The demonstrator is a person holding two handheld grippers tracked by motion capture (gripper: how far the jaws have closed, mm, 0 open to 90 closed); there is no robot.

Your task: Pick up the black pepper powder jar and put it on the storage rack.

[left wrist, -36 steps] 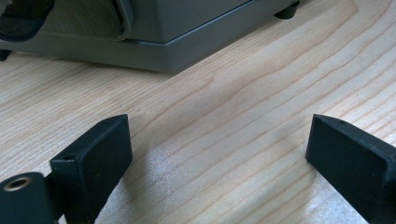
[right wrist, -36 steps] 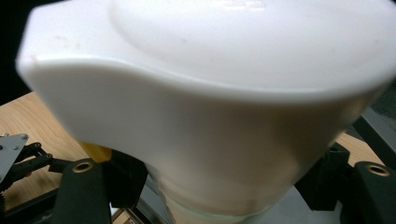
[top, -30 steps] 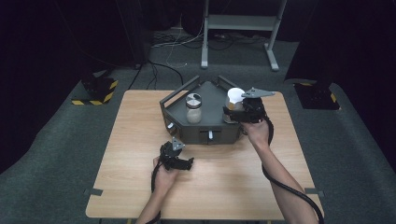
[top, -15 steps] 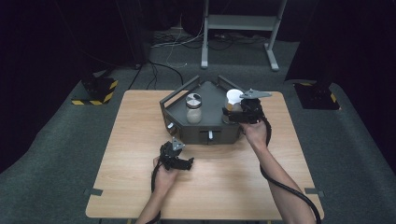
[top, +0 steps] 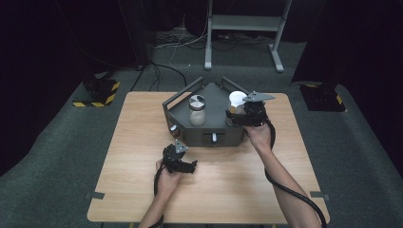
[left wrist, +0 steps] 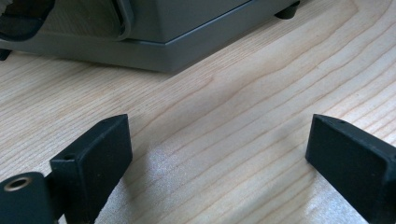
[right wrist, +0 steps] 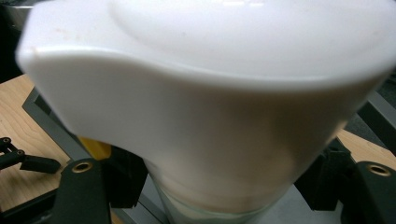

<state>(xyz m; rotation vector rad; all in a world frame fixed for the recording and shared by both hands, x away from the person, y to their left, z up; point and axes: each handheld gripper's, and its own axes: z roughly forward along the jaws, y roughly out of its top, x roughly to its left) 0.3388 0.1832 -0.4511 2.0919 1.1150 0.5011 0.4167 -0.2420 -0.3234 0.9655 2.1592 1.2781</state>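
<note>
At your two o'clock the right gripper point(top: 241, 115) hides the white-lidded jar's point(right wrist: 210, 107) body; up close, its lid blurs and runs off the frame.

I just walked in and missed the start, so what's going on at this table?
A person works at a wooden table with a gripper in each hand. The right gripper is shut on a white-lidded jar at the right side of a grey tray-like box. A second jar, with a dark and light lid, stands inside the box. The left gripper rests low over bare wood in front of the box, jaws open, holding nothing.
</note>
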